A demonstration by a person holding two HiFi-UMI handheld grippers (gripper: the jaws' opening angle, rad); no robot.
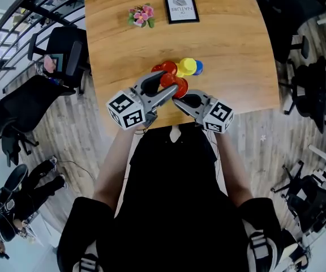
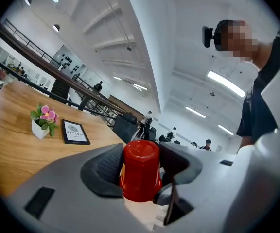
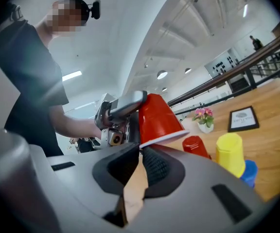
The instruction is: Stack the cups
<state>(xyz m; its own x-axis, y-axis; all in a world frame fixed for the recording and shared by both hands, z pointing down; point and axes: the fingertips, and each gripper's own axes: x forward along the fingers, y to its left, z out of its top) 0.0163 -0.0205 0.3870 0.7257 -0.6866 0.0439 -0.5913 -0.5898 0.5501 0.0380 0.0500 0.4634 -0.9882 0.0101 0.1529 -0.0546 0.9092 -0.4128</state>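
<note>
Left tongs (image 2: 142, 152) wrap wide round the upturned red cup (image 2: 140, 176) while the right tongs (image 3: 141, 152) pinch its rim, steadying it above the surface (image 3: 276, 110) for stacking, I'd guess.

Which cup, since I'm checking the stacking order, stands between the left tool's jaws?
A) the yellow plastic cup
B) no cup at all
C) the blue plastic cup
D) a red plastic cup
D: the left gripper view shows an upside-down red plastic cup filling the gap between the jaws of the left tool.
</note>
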